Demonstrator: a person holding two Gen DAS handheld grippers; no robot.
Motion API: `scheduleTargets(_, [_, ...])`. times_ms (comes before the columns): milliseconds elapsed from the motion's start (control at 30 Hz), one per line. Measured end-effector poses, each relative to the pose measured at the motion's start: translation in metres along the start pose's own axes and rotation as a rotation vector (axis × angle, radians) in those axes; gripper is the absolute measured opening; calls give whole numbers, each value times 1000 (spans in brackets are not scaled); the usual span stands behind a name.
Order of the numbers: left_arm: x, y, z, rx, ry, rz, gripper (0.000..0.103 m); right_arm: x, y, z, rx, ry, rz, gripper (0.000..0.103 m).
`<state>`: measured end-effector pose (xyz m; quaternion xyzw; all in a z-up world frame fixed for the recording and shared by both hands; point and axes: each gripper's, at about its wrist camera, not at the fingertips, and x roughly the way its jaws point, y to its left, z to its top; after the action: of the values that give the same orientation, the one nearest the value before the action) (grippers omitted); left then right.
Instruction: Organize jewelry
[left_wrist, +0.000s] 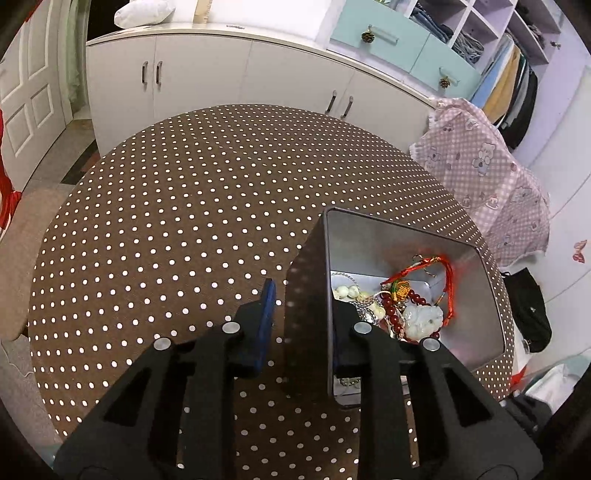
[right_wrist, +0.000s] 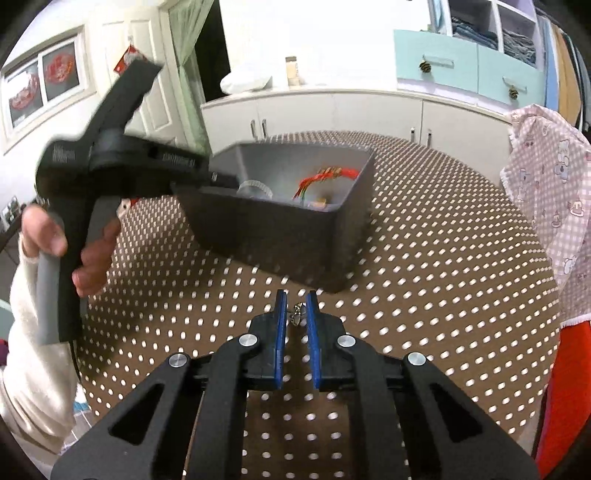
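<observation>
A grey metal box (left_wrist: 476, 295) sits on the dotted brown table and holds jewelry: red beads, white beads, a white jade pendant (left_wrist: 423, 321) and a red cord (left_wrist: 448, 284). My left gripper (left_wrist: 301, 325) straddles the box's left wall, one finger outside and one inside; a gap shows between the outer pad and the wall. In the right wrist view the box (right_wrist: 295, 221) looks tilted and lifted at its left end, with the left gripper (right_wrist: 218, 177) at its rim. My right gripper (right_wrist: 295, 314) is shut on a small silver trinket (right_wrist: 296, 316), low over the table in front of the box.
The round table (left_wrist: 184, 221) has a brown cloth with white dots. A pink checked cloth (left_wrist: 480, 166) hangs over something at its right edge. White cabinets (left_wrist: 221, 77) stand behind the table. A person's hand (right_wrist: 85, 254) holds the left gripper handle.
</observation>
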<state>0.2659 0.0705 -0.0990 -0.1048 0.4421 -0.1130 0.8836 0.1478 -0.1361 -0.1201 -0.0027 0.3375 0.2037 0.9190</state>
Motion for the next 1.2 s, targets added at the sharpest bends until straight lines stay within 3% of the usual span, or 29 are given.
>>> scheduleTargets(300, [3,1,3,0,5,-4,24,-23,-10,41,23,-112,32,9])
scheduleTargets(467, [3,1,4,5,7,1,24,-12,-11,74,17,-134,31,11])
scheduleTargets(500, [3,1,3,5,7,2,24,-10,-11,77,22,-130,31,18])
scheduleTargets(533, [3,1,3,5,7,2,24,-8,-12,81,31,-127,27,38])
scheduleTargets(600, [3,1,3,3,8,1,24,-10,-12,84,29,-151,2,57])
scheduleTargets(967, [3,-1,1,6,6,10,24,-8,-35,78,91,-136,-36,68])
scheduleTargets(1200, [-5,-10,-4,64,-9,35,25,-12,-43,72,108,-135,-65,75])
